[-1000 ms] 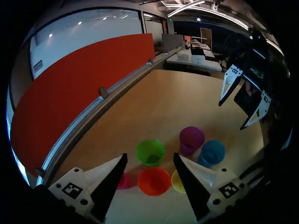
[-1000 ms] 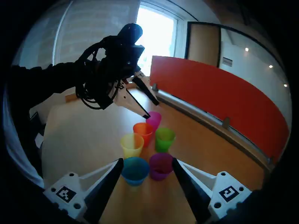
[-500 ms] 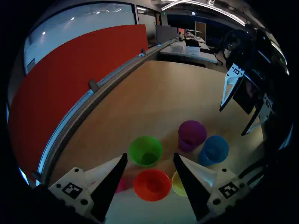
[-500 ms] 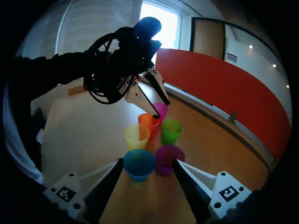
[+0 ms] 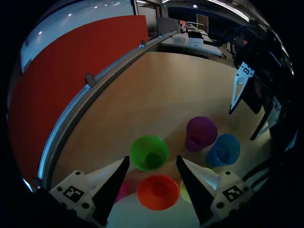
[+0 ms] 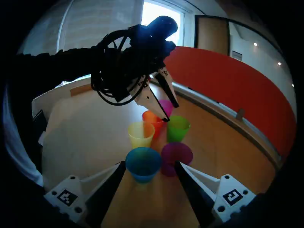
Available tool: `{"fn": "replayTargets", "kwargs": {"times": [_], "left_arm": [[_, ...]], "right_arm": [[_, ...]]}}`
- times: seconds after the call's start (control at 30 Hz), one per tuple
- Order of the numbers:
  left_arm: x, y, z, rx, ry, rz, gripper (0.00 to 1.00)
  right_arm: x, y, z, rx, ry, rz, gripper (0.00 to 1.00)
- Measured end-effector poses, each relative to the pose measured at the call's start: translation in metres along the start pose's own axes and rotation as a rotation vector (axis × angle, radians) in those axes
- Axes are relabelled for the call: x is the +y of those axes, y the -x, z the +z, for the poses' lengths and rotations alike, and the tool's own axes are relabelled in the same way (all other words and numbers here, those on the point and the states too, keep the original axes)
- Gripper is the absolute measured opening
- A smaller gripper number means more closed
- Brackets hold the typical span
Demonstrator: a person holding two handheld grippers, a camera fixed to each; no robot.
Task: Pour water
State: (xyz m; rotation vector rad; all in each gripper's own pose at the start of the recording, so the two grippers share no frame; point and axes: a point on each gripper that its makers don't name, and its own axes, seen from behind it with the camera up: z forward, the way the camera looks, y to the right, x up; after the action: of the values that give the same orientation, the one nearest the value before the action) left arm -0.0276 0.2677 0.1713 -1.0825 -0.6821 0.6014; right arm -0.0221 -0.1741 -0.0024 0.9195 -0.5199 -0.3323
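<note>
In the left gripper view, your left hand-held gripper [image 5: 152,157] has its jaws wide apart, empty and touching nothing. The orange plastic cup [image 5: 157,192] sits between its fingers at six o'clock, with the green plastic cup [image 5: 149,152] just beyond, both on the wooden worktop [image 5: 163,87]. These cups look light, thin-walled and easy to tip or crush, so take one gently across its mid-wall. In the right gripper view, your right hand-held gripper [image 6: 149,162] is likewise wide apart and empty. The blue plastic cup [image 6: 143,164] stands between its fingers at six o'clock, the purple plastic cup [image 6: 176,154] just beside it at three.
</note>
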Motion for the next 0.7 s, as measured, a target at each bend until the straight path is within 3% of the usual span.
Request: {"fn": "replayTargets", "kwargs": {"times": [0.4,0.7], "left_arm": [[0.007,0.008,0.014,-0.056,0.015,0.028,0.91],[0.004,0.011,0.021,-0.082,0.015,0.028,0.91]], "right_arm": [[-0.004,0.019,0.009,-0.017,-0.019,0.006,1.00],[-0.007,0.022,0.014,-0.019,-0.029,0.013,1.00]]}}
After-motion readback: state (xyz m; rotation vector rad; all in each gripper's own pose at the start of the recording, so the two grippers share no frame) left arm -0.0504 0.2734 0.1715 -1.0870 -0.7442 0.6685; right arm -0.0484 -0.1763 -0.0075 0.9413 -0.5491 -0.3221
